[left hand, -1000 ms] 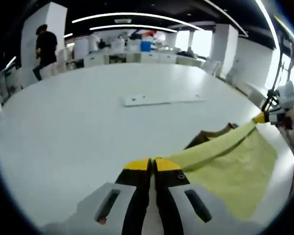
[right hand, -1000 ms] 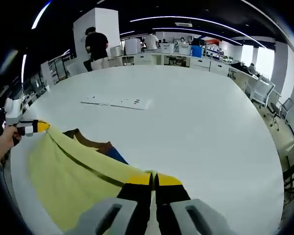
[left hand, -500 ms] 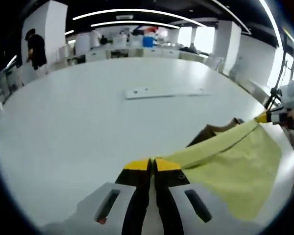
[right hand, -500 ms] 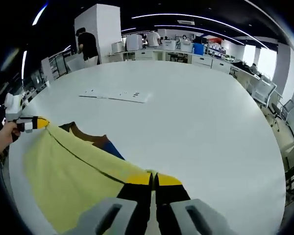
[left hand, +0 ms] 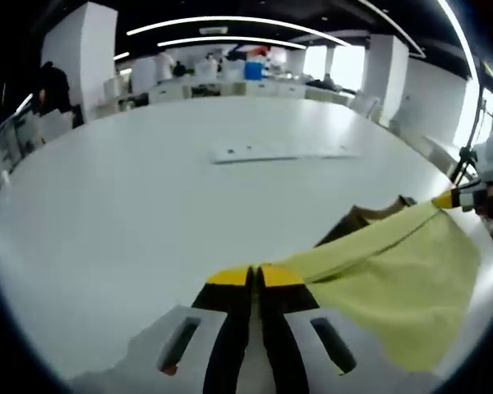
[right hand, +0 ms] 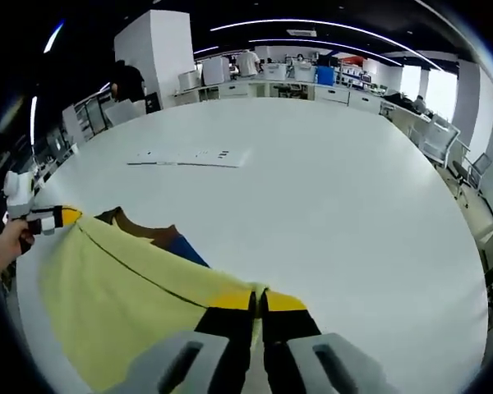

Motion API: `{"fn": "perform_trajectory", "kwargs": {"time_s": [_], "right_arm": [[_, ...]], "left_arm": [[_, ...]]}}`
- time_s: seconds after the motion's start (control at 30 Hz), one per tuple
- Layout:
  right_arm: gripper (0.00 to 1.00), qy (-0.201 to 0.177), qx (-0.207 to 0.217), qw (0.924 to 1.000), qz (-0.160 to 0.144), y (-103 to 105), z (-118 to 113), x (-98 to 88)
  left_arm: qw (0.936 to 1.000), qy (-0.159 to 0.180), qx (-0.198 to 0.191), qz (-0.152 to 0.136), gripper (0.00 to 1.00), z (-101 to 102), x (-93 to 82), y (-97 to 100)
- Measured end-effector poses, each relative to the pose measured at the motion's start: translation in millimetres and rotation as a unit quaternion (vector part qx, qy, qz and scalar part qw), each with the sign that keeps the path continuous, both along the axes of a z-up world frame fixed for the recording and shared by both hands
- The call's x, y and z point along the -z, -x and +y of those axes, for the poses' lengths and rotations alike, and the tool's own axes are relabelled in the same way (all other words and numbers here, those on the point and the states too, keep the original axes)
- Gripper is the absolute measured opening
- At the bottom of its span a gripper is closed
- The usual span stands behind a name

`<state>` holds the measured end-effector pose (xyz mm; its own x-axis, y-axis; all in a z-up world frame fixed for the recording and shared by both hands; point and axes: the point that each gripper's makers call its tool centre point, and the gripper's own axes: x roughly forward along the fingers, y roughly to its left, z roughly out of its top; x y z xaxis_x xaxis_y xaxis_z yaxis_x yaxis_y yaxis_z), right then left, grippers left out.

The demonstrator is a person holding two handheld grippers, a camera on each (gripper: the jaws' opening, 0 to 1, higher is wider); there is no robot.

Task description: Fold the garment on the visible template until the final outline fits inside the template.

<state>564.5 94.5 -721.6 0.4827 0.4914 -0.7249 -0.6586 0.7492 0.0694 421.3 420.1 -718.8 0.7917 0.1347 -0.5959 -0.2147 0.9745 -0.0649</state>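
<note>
A pale yellow garment hangs stretched between my two grippers over a large white table. My left gripper is shut on one corner of it. My right gripper is shut on the other corner, with the yellow garment spreading down to its left. In the left gripper view the right gripper shows at the far right, held by a hand. In the right gripper view the left gripper shows at the far left. Brown and blue cloth lies on the table behind the garment's edge.
A long flat white strip with small marks lies on the table further off; it is the white strip in the right gripper view too. A person stands beyond the table near a white pillar. Desks and chairs line the room's far side.
Both views have drifted slightly with the hands. The garment stays stretched between the shut grippers, now hanging a little lower and wider. The distant person has moved leftward.
</note>
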Motion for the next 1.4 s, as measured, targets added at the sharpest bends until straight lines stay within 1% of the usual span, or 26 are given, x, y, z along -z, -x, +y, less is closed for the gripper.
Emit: {"fn": "perform_trajectory", "kwargs": {"time_s": [0.03,0.07,0.1,0.13,0.23,0.27,0.3,0.33,0.37,0.43,0.47,0.57,0.6,0.63,0.73,0.77,0.83,0.9,1.03,1.1,1.2,1.27,1.3,1.33,1.37,1.4], "right_arm": [[0.04,0.0,-0.002,1.0,-0.001,1,0,-1.4],[0.09,0.001,-0.006,1.0,-0.004,1,-1,-2.9],[0.12,0.002,-0.01,0.9999,-0.005,2,-2,-4.0],[0.17,0.002,-0.018,0.9998,-0.006,4,-2,-5.8],[0.26,0.001,-0.037,0.9993,-0.011,7,-1,-9.6],[0.28,0.008,-0.049,0.9986,-0.018,8,-2,-11.2],[0.29,0.014,-0.061,0.9977,-0.026,9,-2,-12.5],[0.3,0.018,-0.072,0.9967,-0.032,9,-2,-13.8],[0.3,0.022,-0.085,0.9956,-0.034,12,-1,-14.6],[0.3,0.021,-0.103,0.9934,-0.044,14,1,-17.2],[0.3,0.022,-0.108,0.9929,-0.046,14,1,-17.5],[0.3,0.038,-0.138,0.9881,-0.057,16,1,-15.6],[0.3,0.046,-0.148,0.9859,-0.062,16,1,-14.3],[0.29,0.049,-0.153,0.9848,-0.066,16,1,-13.7],[0.27,0.063,-0.164,0.9814,-0.076,12,0,-10.0],[0.27,0.069,-0.17,0.9796,-0.082,9,0,-8.5],[0.26,0.078,-0.177,0.977,-0.089,7,-1,-6.8],[0.26,0.079,-0.188,0.9745,-0.094,4,0,-5.3],[0.26,0.093,-0.214,0.9658,-0.112,0,2,-3.4],[0.25,0.088,-0.215,0.9656,-0.117,-4,3,-4.6],[0.24,0.074,-0.201,0.9692,-0.121,-12,6,-5.1],[0.23,0.055,-0.179,0.9761,-0.11,-17,7,-3.2],[0.22,0.044,-0.156,0.9811,-0.106,-22,7,-2.8],[0.21,0.037,-0.148,0.9829,-0.103,-24,7,-2.4],[0.21,0.027,-0.128,0.9867,-0.096,-27,6,-1.8],[0.2,0.026,-0.115,0.9886,-0.094,-31,4,-1.2]], "left_arm": [[1.0,-0.003,0.003,-0.005,0.03,0,-2.0,-0.4],[0.9997,-0.007,0.014,-0.017,0.05,-1,-6.9,-1.8],[0.9995,-0.009,0.023,-0.021,0.09,-2,-9.4,-2.2],[0.9992,-0.014,0.031,-0.023,0.15,-2,-11.6,-2.2],[0.996,-0.037,0.072,-0.037,0.24,-3,-21.0,-4.6],[0.9947,-0.031,0.085,-0.049,0.25,-7,-24.5,-6.2],[0.9934,-0.014,0.096,-0.061,0.27,-11,-28.0,-7.2],[0.9919,-0.011,0.11,-0.062,0.29,-13,-29.0,-7.0],[0.9905,-0.02,0.123,-0.058,0.3,-12,-29.3,-5.4],[0.9855,-0.052,0.153,-0.053,0.32,-11,-29.8,-3.1],[0.9838,-0.059,0.163,-0.045,0.33,-13,-28.2,-0.3],[0.9749,-0.101,0.197,-0.022,0.32,-13,-22.2,6.4],[0.9732,-0.109,0.202,-0.01,0.32,-10,-17.1,8.5],[0.9727,-0.11,0.204,-0.008,0.31,-10,-14.5,8.2],[0.97,-0.128,0.207,0.006,0.29,-7,-8.9,7.3],[0.9706,-0.13,0.203,0.006,0.28,-6,-7.7,5.0],[0.9709,-0.131,0.201,0.006,0.29,-6,-7.0,1.7],[0.9694,-0.141,0.201,0.004,0.3,-6,-8.0,-3.9],[0.969,-0.14,0.203,0.003,0.28,-9,-5.3,-14.6],[0.97,-0.138,0.2,0.0,0.28,-9,-4.9,-20.1],[0.9718,-0.134,0.194,-0.002,0.26,-11,-4.6,-26.3],[0.973,-0.133,0.188,-0.002,0.26,-11,-3.4,-29.3],[0.975,-0.133,0.178,-0.001,0.26,-9,-3.3,-31.0],[0.9759,-0.131,0.174,-0.002,0.26,-8,-3.3,-31.6],[0.9795,-0.122,0.16,-0.006,0.25,-6,-3.3,-33.5],[0.9827,-0.114,0.146,-0.006,0.24,-4,-2.9,-34.3]]}}
